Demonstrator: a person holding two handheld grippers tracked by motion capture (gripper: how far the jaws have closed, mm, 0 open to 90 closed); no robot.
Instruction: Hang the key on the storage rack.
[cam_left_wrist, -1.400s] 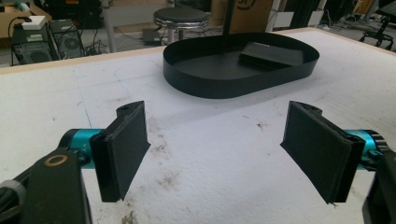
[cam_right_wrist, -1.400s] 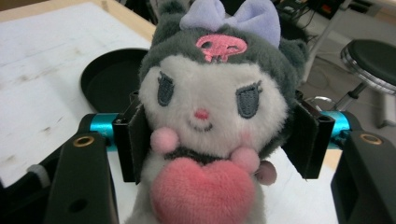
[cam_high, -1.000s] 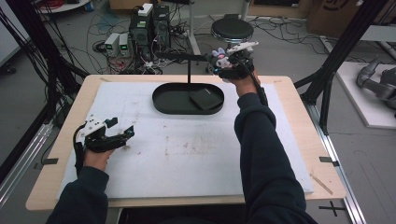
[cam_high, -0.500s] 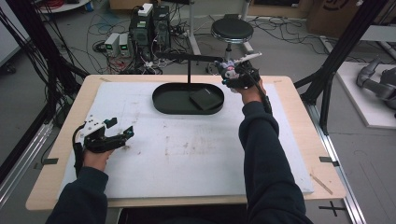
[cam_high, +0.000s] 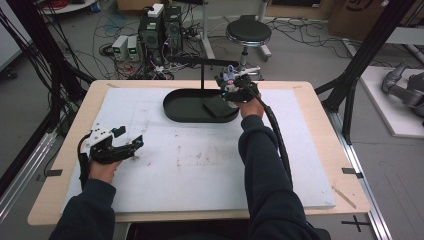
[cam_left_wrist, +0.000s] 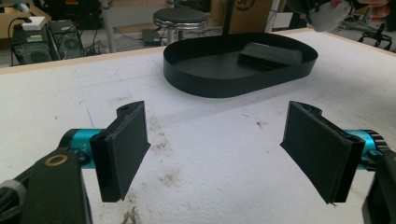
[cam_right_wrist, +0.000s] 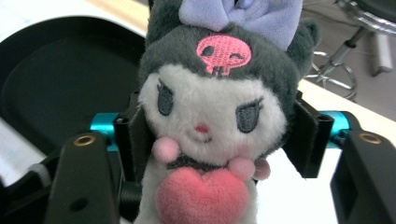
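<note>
1. A plush toy (cam_right_wrist: 217, 116) is held between the fingers of the right gripper (cam_high: 235, 87), which press against its sides; in the right gripper view the toy's face is turned to the camera.
2. The toy is dark grey and white, with a pink skull stitched on its forehead, a lilac bow on top and a pink heart at its chest. No writing can be read on it.
3. The right gripper's fingers have just been opening a little, with the toy between them and gripped at its sides.
4. In the high view the toy and right gripper are seen at the right end of the black oval tray (cam_high: 175, 111), over its rim.
5. A flat black block (cam_high: 216, 105) lies inside the tray, in its right half, just beside the gripper.
6. A black stand (cam_high: 201, 67) with a crossbar rises from the tray's far side.
7. The left gripper (cam_high: 125, 145) is held low over the white mat (cam_high: 200, 160), well apart from the tray, towards its near left. Its fingers (cam_left_wrist: 123, 149) stand wide with nothing between them.
8. The mat covers the bench (cam_high: 320, 145), and the tray stands on the mat's far part.
9. A stool (cam_high: 248, 32) stands on the floor beyond the tray; any labels on the boxes there are too small to be read.
</note>
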